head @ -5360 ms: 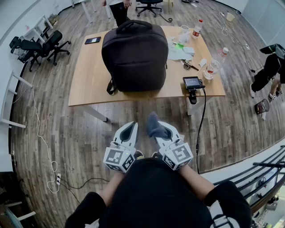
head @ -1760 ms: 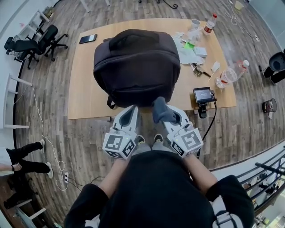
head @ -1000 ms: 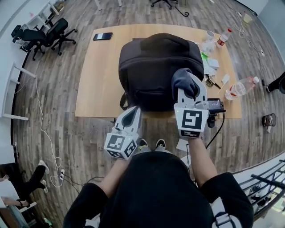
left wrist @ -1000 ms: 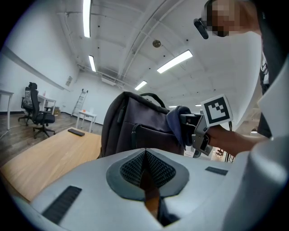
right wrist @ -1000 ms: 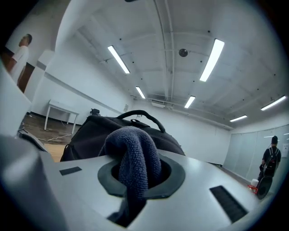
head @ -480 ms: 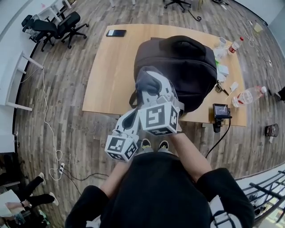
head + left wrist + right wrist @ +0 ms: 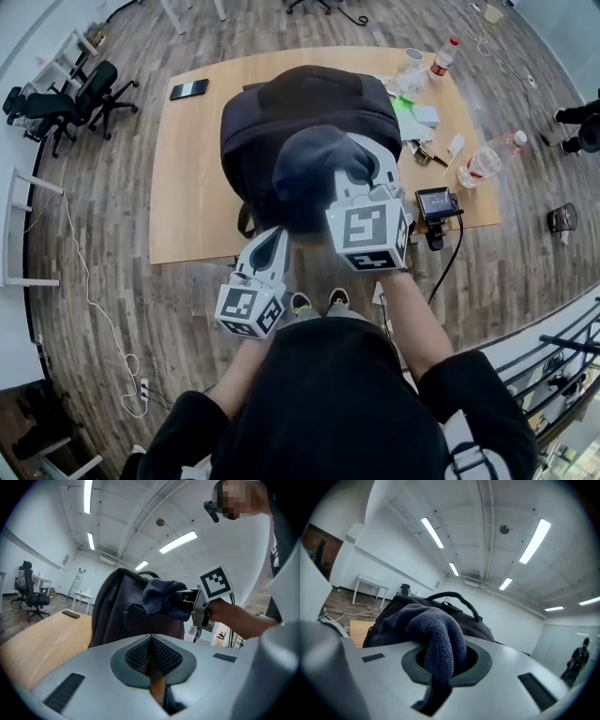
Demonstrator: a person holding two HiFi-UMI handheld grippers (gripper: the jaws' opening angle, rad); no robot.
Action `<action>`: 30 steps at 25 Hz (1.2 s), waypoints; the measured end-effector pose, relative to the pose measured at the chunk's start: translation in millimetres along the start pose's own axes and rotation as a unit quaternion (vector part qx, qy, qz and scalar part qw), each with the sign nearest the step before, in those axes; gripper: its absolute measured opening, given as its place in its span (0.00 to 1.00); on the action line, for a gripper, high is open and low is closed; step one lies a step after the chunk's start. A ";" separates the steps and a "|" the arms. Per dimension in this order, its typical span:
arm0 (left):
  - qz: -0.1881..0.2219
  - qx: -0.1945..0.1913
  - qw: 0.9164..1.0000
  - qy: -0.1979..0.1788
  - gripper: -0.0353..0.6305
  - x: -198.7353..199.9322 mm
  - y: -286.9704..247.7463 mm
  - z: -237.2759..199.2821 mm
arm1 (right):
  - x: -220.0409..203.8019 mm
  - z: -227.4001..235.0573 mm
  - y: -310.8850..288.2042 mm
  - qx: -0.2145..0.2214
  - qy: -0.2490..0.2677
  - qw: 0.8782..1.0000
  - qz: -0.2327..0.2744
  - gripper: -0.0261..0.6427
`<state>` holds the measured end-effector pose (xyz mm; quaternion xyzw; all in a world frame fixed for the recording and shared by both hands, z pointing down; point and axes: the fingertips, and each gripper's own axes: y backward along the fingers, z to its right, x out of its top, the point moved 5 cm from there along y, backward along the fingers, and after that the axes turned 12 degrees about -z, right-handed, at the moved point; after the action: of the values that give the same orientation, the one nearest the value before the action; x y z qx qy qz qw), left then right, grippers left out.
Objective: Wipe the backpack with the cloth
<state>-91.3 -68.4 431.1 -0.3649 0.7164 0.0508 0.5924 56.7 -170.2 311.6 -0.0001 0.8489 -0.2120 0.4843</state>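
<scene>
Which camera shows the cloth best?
The right gripper view: the cloth fills it, pinched between the fingers. The head view shows a dark bunch over the backpack; the left gripper view shows it sideways, farther off.

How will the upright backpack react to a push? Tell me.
The backpack stands upright on the table, so a firm high push may tip or slide it. Its rounded fabric shell looks filled, so it probably dents slightly rather than collapsing.

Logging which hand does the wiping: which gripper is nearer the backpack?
Right. The right gripper, shut on the cloth, is at the backpack's front; the left gripper, shut, sits lower, by the table edge.
</scene>
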 end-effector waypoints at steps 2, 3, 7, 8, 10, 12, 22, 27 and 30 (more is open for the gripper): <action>-0.006 -0.016 1.000 -0.010 0.08 0.6 -11.4 10.3 | -17.3 26.7 13.8 -0.020 -0.027 0.999 -0.001 0.09; -0.009 -0.023 1.000 -0.013 0.08 0.8 -16.2 14.8 | -24.5 36.0 20.0 -0.026 -0.036 0.999 0.001 0.09; -0.018 -0.045 0.999 -0.020 0.08 1.1 -32.2 31.0 | -44.9 53.8 34.7 -0.053 -0.034 0.998 -0.002 0.09; -0.019 -0.048 0.998 -0.022 0.08 1.7 -34.3 33.8 | -50.7 55.6 36.0 -0.060 -0.032 0.998 -0.007 0.09; -0.020 -0.050 0.998 -0.025 0.08 1.9 -37.1 36.6 | -63.8 54.5 35.6 -0.065 -0.030 0.997 -0.017 0.09; -0.023 -0.048 0.998 -0.024 0.08 0.1 -38.2 36.0 | -75.7 47.3 34.5 -0.067 -0.023 0.997 -0.024 0.09; -0.029 -0.031 0.999 -0.007 0.08 -11.1 -31.1 27.4 | -127.4 4.6 38.3 -0.035 0.010 0.997 -0.075 0.09; -0.025 -0.026 0.999 -0.004 0.08 -9.5 -27.5 25.1 | -102.4 -14.5 36.5 0.017 0.019 0.998 -0.060 0.09; -0.018 -0.016 1.000 -0.001 0.08 -7.8 -20.8 20.5 | -79.6 -37.1 31.5 0.048 0.034 0.997 -0.041 0.09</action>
<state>-62.3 -69.6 439.5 -0.3868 0.7084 0.0516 0.5881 75.0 -111.9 382.0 -0.0045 0.8528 -0.2724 0.4455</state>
